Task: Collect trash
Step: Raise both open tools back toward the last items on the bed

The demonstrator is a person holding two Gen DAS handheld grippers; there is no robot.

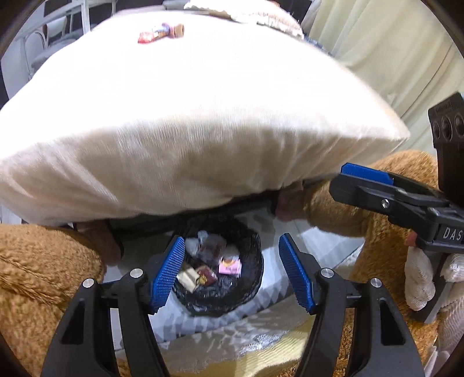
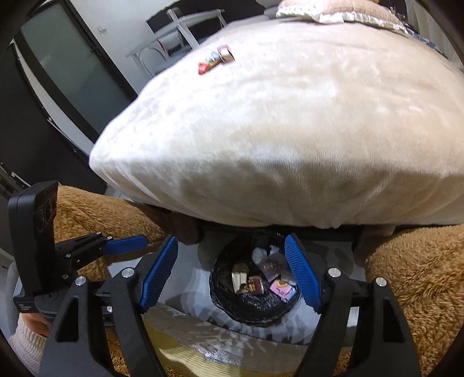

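Observation:
A red and blue snack wrapper [image 1: 161, 32] [image 2: 216, 59] lies on the cream bed cover, beside a small brown roll, far from both grippers. On the floor at the foot of the bed stands a black-lined trash bin [image 1: 220, 304] [image 2: 261, 316]. It holds several wrappers, among them a pink one [image 1: 230, 266] [image 2: 282, 291]. My left gripper [image 1: 233, 275] hangs above the bin, open, with nothing between its blue pads. My right gripper [image 2: 230, 274] is also above the bin, open and empty. Each gripper shows at the edge of the other's view, the right gripper [image 1: 342, 179] and the left gripper [image 2: 139, 242].
The bed [image 1: 203, 116] fills the upper half, with a pillow [image 2: 333, 11] at its far end. A person's legs in brown fleece [image 1: 43, 275] [image 2: 420, 275] flank the bin. A patterned rug [image 1: 232, 342] lies underneath. A dark door [image 2: 72, 72] and a clear chair [image 2: 179, 32] are at the left.

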